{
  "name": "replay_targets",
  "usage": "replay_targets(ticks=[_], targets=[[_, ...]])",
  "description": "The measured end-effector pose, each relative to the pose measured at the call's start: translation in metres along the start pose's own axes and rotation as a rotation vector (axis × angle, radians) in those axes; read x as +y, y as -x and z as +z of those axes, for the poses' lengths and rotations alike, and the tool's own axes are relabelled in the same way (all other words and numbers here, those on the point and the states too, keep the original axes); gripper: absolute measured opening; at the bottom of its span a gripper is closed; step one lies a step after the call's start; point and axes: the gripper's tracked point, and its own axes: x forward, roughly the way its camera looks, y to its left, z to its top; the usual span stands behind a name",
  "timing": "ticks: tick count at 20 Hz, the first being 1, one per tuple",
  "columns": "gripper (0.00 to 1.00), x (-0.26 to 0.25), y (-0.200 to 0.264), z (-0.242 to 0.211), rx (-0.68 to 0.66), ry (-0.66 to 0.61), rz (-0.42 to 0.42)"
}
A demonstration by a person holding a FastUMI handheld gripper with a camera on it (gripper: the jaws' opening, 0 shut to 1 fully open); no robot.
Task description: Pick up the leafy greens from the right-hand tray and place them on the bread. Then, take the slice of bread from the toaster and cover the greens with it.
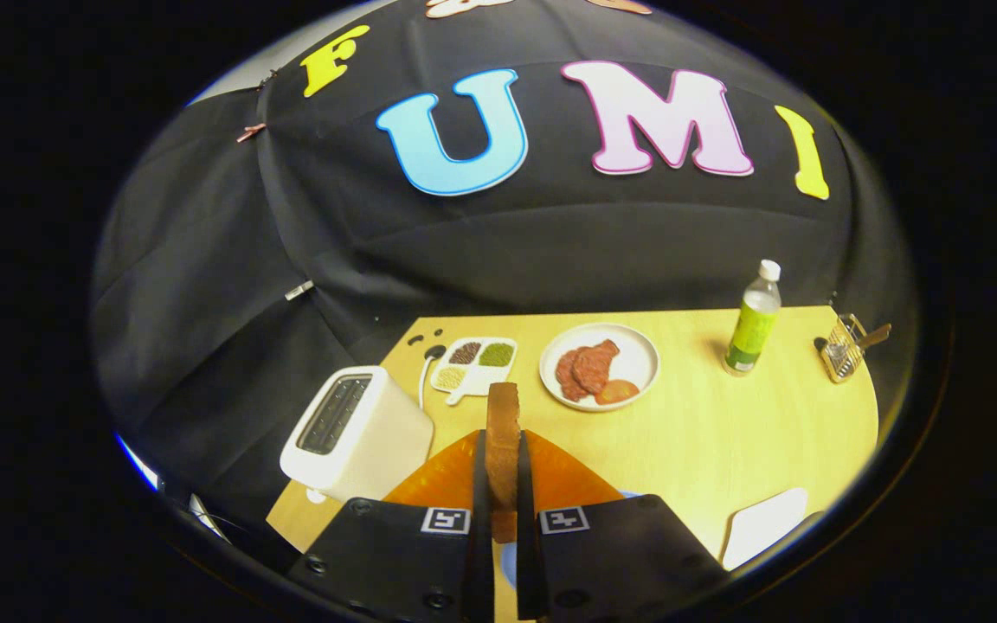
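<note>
Gripper (503, 484) pinches a bread slice (503, 433) upright, edge-on between both fingers, over an orange tray (438, 480). Toaster (356, 433) sits at 10 o'clock of the fingers. Plate of meat (637, 346) at 1 o'clock, bottle (754, 320) farther off at 2 o'clock.

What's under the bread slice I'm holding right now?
The gripper is shut on the bread slice, held upright on edge. Below it lies an orange mat on the table, with something pale blue between the fingers. The greens and bottom bread cannot be seen.
</note>
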Motion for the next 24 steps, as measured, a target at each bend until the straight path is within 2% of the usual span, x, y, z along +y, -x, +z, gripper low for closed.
replay_targets(ticks=[8,12,20,23,24], targets=[[0.15,-0.047,0.004,-0.063,0.089,-0.13,-0.068],[0.15,-0.045,0.0,-0.09,0.118,-0.194,-0.057],[0.15,-0.066,-0.006,-0.116,0.13,-0.199,-0.105],[0.18,-0.084,0.001,-0.125,0.121,-0.191,-0.13],[0.23,-0.087,0.004,-0.129,0.125,-0.192,-0.131]])
